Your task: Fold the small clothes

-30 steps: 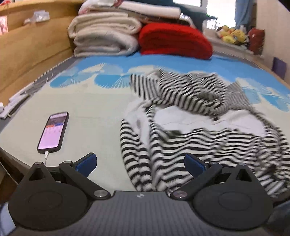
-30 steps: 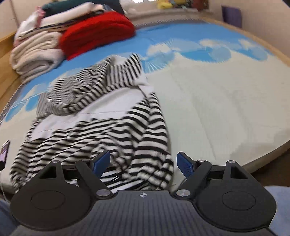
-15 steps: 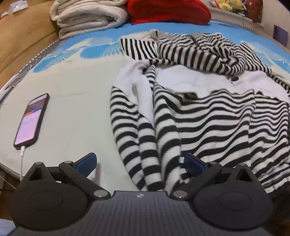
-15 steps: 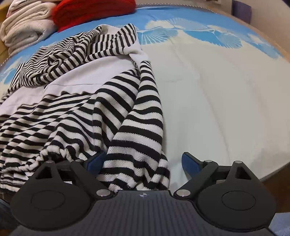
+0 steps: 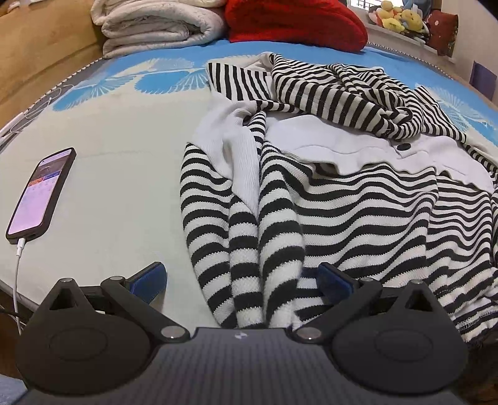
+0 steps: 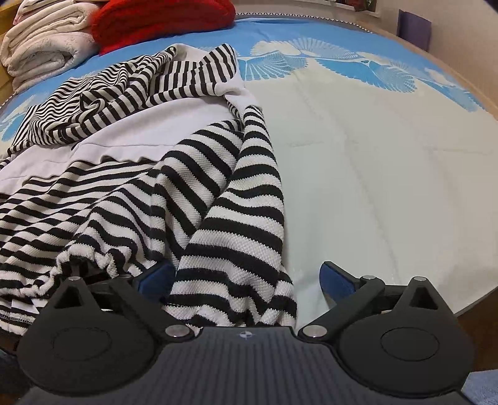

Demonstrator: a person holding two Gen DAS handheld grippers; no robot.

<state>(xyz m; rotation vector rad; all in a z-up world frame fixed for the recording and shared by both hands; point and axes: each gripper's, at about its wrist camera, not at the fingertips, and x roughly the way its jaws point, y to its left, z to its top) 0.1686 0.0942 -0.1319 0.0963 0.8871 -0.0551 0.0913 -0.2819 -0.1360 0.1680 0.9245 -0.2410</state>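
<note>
Two tools point down at a bed with a pale and blue cover. On it lies a black and white striped sweater, all crumpled, with a plain white band across its middle.

In the left wrist view, the left tool sits at 6 o'clock. Its blue fingers stand wide apart. One striped sleeve hangs down between them, but the fingers do not press on it. So this tool is let go and grips nothing. A phone with a lit screen lies at 9 o'clock, well apart from the sweater, with a white cable in its near end. Folded white blankets sit at 11 o'clock and a red blanket at 12 o'clock. Some soft toys sit at 1 o'clock.

In the right wrist view, the right tool is at 6 o'clock too. Its jaws have just been opening wide. The other striped sleeve lies between them. The left finger is just beside the cloth, and the right finger is clear of it. Nothing is squeezed. The sweater fills the left half, from 7 o'clock to 11 o'clock. Bare bed cover is at 3 o'clock.
</note>
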